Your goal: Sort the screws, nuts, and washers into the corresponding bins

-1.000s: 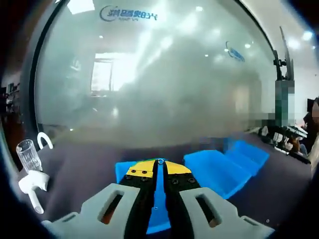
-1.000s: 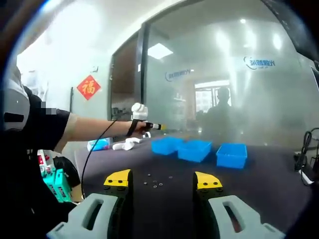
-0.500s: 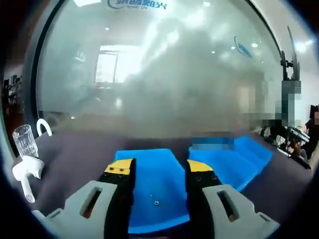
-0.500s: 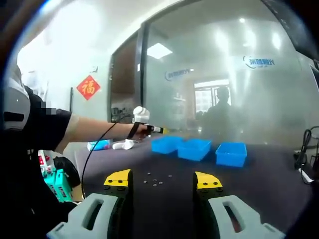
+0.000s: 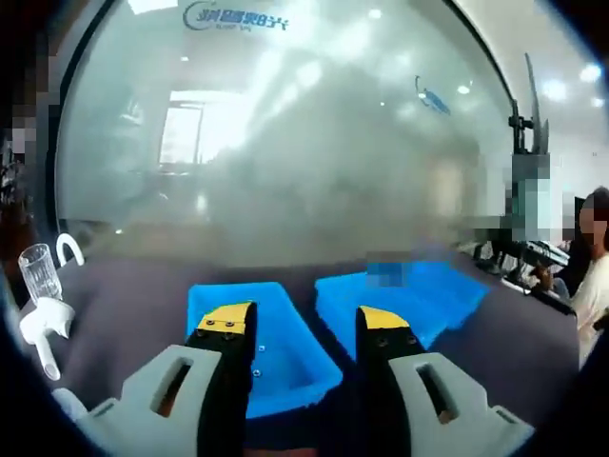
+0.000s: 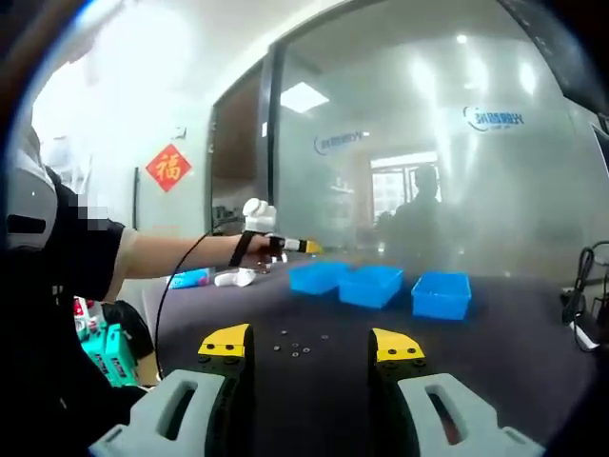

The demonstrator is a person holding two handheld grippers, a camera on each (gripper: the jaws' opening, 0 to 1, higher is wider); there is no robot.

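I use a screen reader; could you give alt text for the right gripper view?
The right gripper is open above a dark table, small loose hardware scattered between its jaws. Beyond stand three blue bins; the left gripper reaches toward them.

Red diamond sign (image 6: 168, 167) with 福 on wall (glass logos unreadable)

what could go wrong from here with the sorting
1. The three blue bins sit close together and look alike, so a piece could land in the wrong one.
2. The loose hardware on the dark table is tiny and low in contrast; the open right tool may pinch badly or flick a piece away.
3. The open left tool hovers by the bins with a glass off to the side; a careless swing might knock it.
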